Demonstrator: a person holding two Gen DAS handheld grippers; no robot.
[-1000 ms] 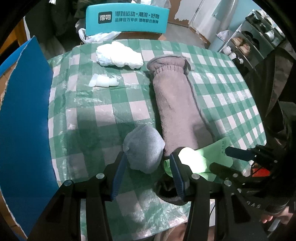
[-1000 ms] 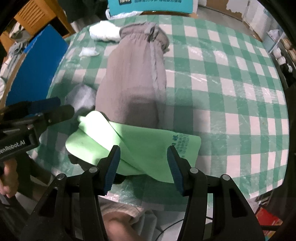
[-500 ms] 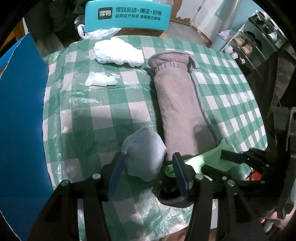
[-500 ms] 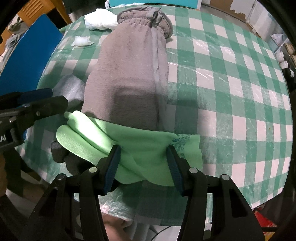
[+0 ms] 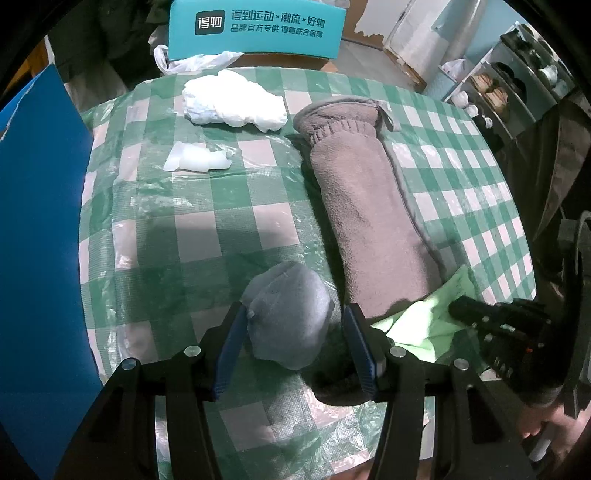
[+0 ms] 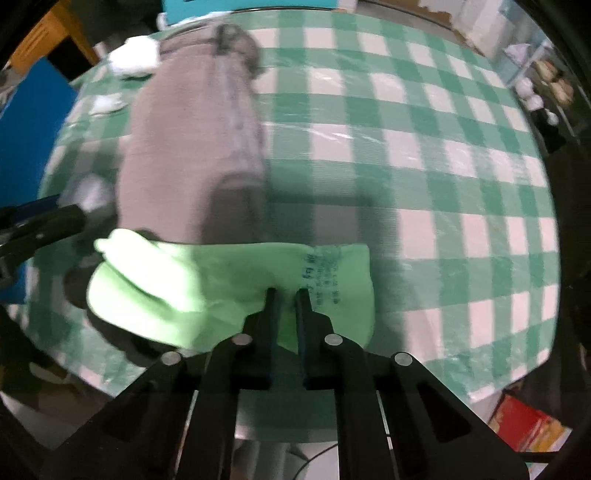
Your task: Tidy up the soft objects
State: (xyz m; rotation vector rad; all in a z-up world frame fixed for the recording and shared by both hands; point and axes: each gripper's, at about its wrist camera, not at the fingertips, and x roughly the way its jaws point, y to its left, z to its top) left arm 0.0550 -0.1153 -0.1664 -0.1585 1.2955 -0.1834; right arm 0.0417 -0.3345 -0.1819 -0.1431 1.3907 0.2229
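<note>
- Nearest in the right wrist view, the right gripper (image 6: 286, 295) has its jaws clenched on the cuff end of a light green glove (image 6: 207, 291), pinching a fold of the fabric near its printed lettering.
- The green glove lies across the near edge of the worktop (image 6: 424, 147), its fingers pointing toward the left gripper; the picture is blurred there.
- In the left wrist view, the left gripper (image 5: 293, 325) has its jaws released and spread to either side of a balled grey sock (image 5: 291, 317), whose edge lies against the left blue pad while the right pad stands clear.
- The sock rests on the worktop, just beside the lower end of a long taupe fleece cover (image 5: 369, 218) with a gathered cuff at its far end.
- The worktop is covered by a green and white checked cloth (image 5: 229, 206) under a clear plastic sheet that wrinkles and glints.
- Farther back lie a small piece of white foam (image 5: 197, 162) and, beyond it, a crumpled white cloth (image 5: 232, 103).
- A blue board (image 5: 40, 240) stands along the left side of the worktop.
- Behind the far edge is a teal box (image 5: 258, 29) with white lettering, a white plastic bag (image 5: 192, 61) beside it.
- At the far right, metal shelves (image 5: 517, 74) hold small items too small to name.
</note>
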